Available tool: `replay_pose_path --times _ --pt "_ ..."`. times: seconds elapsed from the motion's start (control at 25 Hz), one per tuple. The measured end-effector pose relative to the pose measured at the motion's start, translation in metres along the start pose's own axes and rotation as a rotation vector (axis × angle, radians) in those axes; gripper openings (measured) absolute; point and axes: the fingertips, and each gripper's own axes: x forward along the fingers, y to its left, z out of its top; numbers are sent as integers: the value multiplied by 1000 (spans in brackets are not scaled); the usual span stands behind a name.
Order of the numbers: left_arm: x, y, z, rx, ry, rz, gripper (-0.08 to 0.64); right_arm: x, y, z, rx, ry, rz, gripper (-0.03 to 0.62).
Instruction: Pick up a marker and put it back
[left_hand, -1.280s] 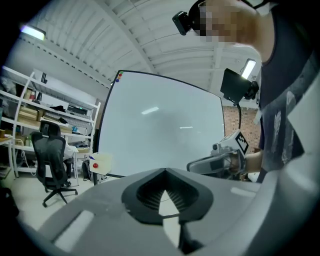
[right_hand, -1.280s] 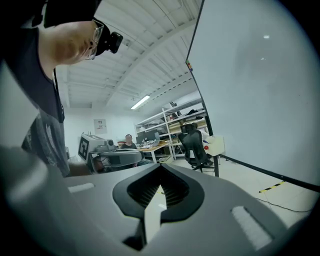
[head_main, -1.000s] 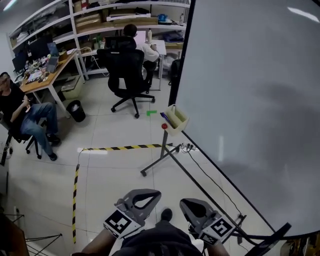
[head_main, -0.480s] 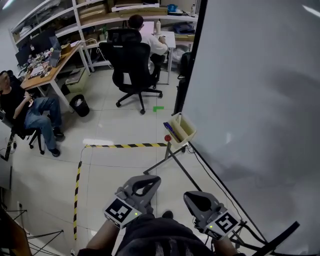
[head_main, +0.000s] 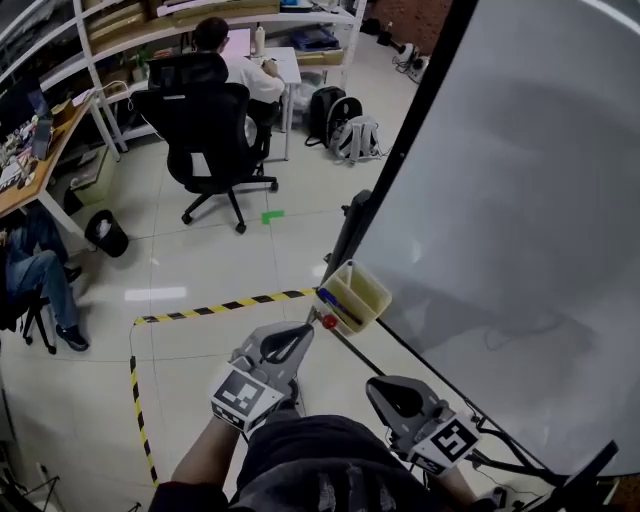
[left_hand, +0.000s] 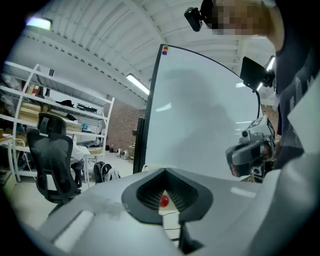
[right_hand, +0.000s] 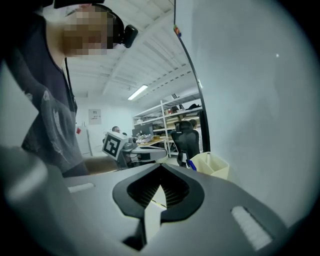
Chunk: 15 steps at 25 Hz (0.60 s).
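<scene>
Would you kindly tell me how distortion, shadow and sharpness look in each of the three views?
Head view: fairly sharp, with soft grey shadows across the whiteboard and a bright glare patch on the floor. Left gripper view: heavy fisheye bows the whiteboard's edge, corners go black, the left gripper is close and soft. Right gripper view: same dark corners, the right gripper blurred.

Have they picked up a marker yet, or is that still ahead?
Nothing looks done yet: the blue marker sits in the cream tray by the whiteboard. In hand is the approach: the left gripper points at that tray, jaws together, empty. The right gripper hangs lower, also shut and empty. Picking up and putting back both remain.
</scene>
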Motion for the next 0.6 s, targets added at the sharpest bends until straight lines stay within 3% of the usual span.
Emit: replay_pose_path --times 0.2,0.32,0.6 --pt "30 40 -32 -37 59 -77 8 22 -17 -5 42 33 -100 1" --pt "47 48 -47 -93 69 -122 92 26 -26 -4 59 43 -128 1" --pt "66 57 -50 -202 20 -149 98 36 -40 -5 66 82 -113 0"
